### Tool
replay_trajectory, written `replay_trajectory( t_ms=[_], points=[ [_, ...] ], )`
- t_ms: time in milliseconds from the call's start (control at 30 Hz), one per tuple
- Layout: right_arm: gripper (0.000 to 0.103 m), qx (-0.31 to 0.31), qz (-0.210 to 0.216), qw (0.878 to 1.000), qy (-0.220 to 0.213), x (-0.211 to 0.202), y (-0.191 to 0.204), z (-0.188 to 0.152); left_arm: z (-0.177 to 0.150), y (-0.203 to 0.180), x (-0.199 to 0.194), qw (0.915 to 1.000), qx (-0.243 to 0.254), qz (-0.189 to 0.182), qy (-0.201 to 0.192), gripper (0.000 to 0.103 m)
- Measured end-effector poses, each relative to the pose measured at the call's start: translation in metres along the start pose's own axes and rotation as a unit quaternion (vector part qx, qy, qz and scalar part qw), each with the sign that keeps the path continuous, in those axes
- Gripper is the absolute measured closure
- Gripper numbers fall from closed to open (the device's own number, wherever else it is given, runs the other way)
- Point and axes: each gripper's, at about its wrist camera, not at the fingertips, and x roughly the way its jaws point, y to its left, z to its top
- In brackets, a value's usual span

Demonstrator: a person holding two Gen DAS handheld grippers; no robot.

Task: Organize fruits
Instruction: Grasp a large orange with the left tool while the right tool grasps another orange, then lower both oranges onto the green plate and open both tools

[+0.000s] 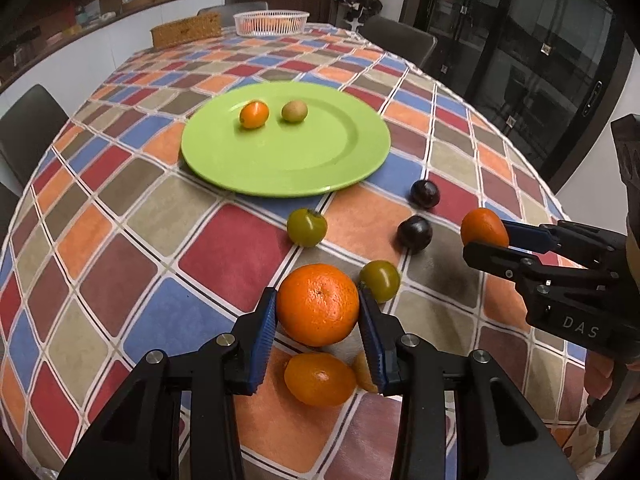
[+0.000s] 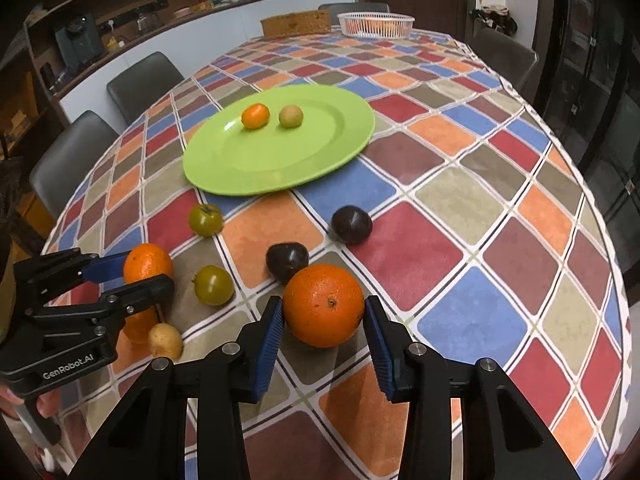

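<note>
My left gripper (image 1: 318, 310) is shut on an orange (image 1: 318, 304), held above the tablecloth; it also shows in the right wrist view (image 2: 148, 264). My right gripper (image 2: 324, 312) is shut on another orange (image 2: 324, 306), seen in the left wrist view (image 1: 484, 228) too. A green plate (image 1: 288, 164) holds a small orange fruit (image 1: 254, 114) and a yellow-green fruit (image 1: 294, 111). On the cloth lie two green fruits (image 1: 307, 227) (image 1: 379, 281), two dark plums (image 1: 425, 193) (image 1: 415, 232), an orange fruit (image 1: 320, 378) and a small brown fruit (image 2: 165, 340).
A white basket (image 1: 271, 22) and a wicker box (image 1: 186, 30) stand at the table's far end. Chairs (image 1: 28, 128) surround the table. A counter runs along the left wall, glass doors stand on the right.
</note>
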Motion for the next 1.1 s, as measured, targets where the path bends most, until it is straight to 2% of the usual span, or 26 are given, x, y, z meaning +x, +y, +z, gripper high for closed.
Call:
replay_trajectory(
  t_ms=[533,767,1100],
  points=[
    [0.061,-0.028,0.024,0.997,-0.068,-0.041,0.017,0.028,0.027,-0.009,-0.047,0.9974,0.0,-0.001,-0.072,0.064],
    [0.061,-0.048,0.026,0.994,-0.093,-0.05,0.024,0.05,0.045,-0.006,-0.054,0.9958,-0.003,0.005,-0.091,0.064],
    [0.061,-0.073,0.023,0.992,-0.102,-0.045,0.03,0.089,0.077,0.008,-0.054,0.9946,-0.006,0.008,-0.103,0.064]
  ],
)
